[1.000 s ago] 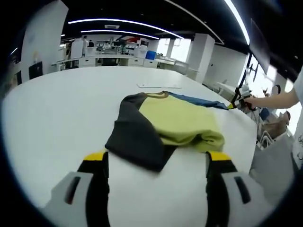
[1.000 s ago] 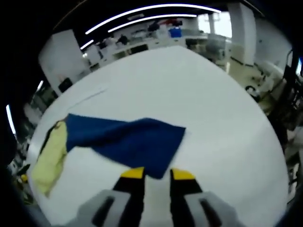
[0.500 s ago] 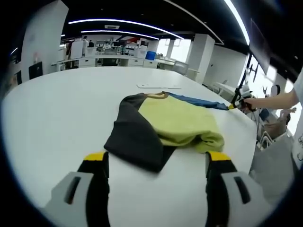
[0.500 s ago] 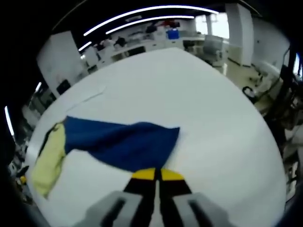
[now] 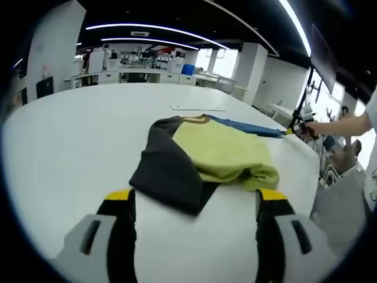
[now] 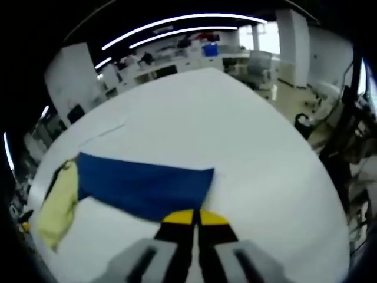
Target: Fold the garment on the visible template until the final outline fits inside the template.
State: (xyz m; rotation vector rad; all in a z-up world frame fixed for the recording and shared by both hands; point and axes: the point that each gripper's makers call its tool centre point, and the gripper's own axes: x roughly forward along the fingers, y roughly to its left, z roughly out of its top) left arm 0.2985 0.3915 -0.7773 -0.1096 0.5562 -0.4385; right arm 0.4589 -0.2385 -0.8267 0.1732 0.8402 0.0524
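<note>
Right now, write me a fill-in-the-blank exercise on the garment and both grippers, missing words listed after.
1. The right gripper is shut on the garment's ____ sleeve.
2. The left gripper has its jaws ____, holding nothing.
3. The garment lies on a ____ table.
4. The garment's middle panel is ____ in colour.

Missing words: blue; open; white; yellow-green

The left grey, yellow-tipped two-jaw gripper (image 5: 195, 197) holds its jaws wide apart. The right grey, yellow-tipped gripper (image 6: 192, 217) has its jaws pressed together; a person's hand (image 5: 310, 128) carries it.
</note>
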